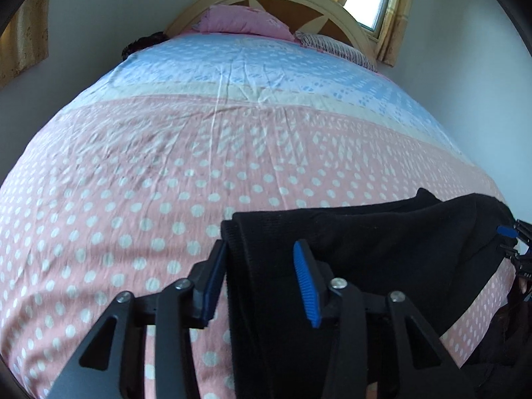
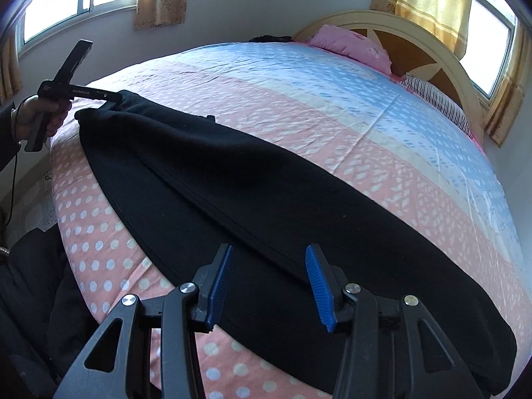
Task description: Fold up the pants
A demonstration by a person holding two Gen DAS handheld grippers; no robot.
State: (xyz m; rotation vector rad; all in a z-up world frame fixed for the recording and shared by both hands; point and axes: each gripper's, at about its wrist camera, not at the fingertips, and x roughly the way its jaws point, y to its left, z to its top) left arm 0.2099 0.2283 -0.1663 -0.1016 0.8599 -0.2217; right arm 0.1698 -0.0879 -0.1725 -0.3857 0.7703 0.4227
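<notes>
Black pants lie stretched in a long band across the near side of the bed. In the left wrist view one end of the pants lies under my left gripper, which is open with its blue pads straddling the cloth edge. My right gripper is open too and hovers over the other end, the fabric showing between its fingers. The left gripper appears at the pants' far end, held by a hand. The right gripper peeks in at the right edge.
The bed carries a pink dotted and blue sheet. A pink pillow and a striped pillow rest against the arched headboard. Curtained windows sit behind. Dark clothing of the person stands at the bed's near edge.
</notes>
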